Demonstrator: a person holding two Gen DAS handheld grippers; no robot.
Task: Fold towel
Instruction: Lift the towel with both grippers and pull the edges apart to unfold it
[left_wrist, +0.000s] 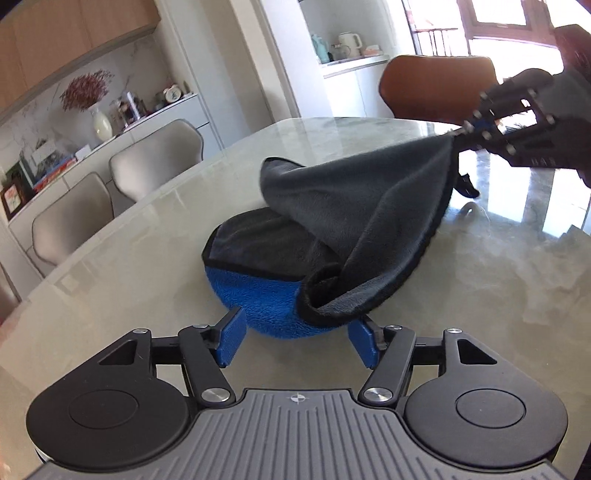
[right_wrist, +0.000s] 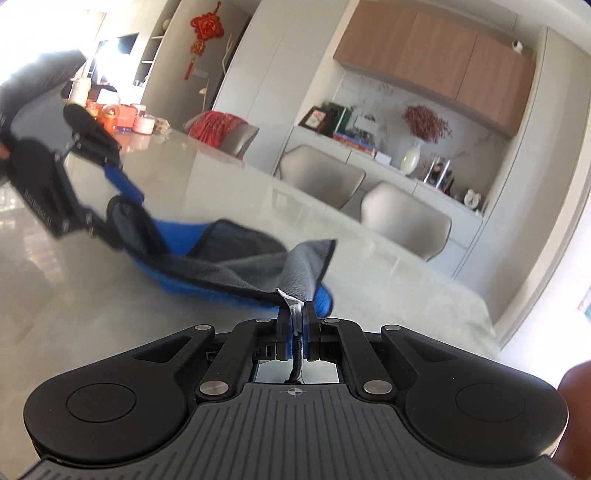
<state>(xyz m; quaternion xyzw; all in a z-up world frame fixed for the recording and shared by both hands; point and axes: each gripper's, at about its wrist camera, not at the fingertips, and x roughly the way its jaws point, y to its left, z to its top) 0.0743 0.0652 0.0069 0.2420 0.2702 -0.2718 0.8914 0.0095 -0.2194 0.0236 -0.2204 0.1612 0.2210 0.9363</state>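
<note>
Towel (left_wrist: 354, 229) — grey face, blue underside — at frame centre on the table (left_wrist: 147, 280), one corner raised toward upper right. Right gripper (right_wrist: 298, 314): jaws clamped on that corner and its label. Left gripper (left_wrist: 295, 334): jaws spread wide, blue towel edge between the fingertips, ungripped.

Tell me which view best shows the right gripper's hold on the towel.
Right wrist: the right gripper is shut on the towel corner, close up. Left wrist shows that grip small, blurred, far right.
</note>
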